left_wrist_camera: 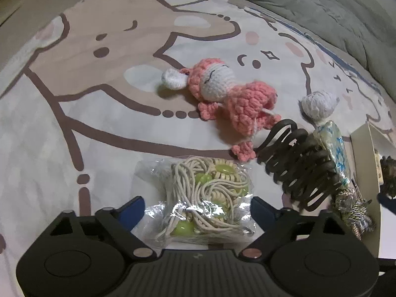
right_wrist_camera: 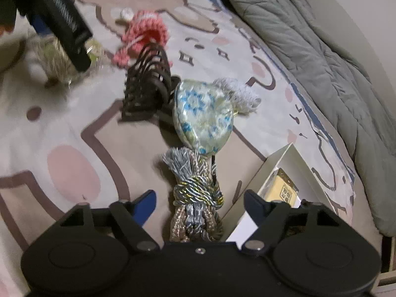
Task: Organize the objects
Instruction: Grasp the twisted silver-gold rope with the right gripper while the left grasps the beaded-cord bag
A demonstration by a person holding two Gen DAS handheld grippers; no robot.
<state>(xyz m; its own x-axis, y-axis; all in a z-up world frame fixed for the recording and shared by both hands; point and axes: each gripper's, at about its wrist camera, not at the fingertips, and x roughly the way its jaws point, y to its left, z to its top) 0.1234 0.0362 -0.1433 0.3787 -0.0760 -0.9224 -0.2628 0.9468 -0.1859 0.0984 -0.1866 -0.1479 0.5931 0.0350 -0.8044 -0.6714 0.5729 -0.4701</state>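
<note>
left gripper [left_wrist_camera: 196, 208] hangs low over the bed [left_wrist_camera: 74, 99], jaws wide around a bagged cord bundle [left_wrist_camera: 203, 198]. right gripper [right_wrist_camera: 199, 203] likewise, jaws wide astride a braided tassel [right_wrist_camera: 195, 193].

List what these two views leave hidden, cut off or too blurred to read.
- Bag of cords, left wrist view: its near end is hidden under the left claw body.
- Same bag, right wrist view: motion-blurred, and the left claw's body covers part of it.
- White box: cut by the right edge in the left wrist view; the right claw hides its near end in the right wrist view.
- Tassel, right wrist view: its lower end vanishes under the right claw.
</note>
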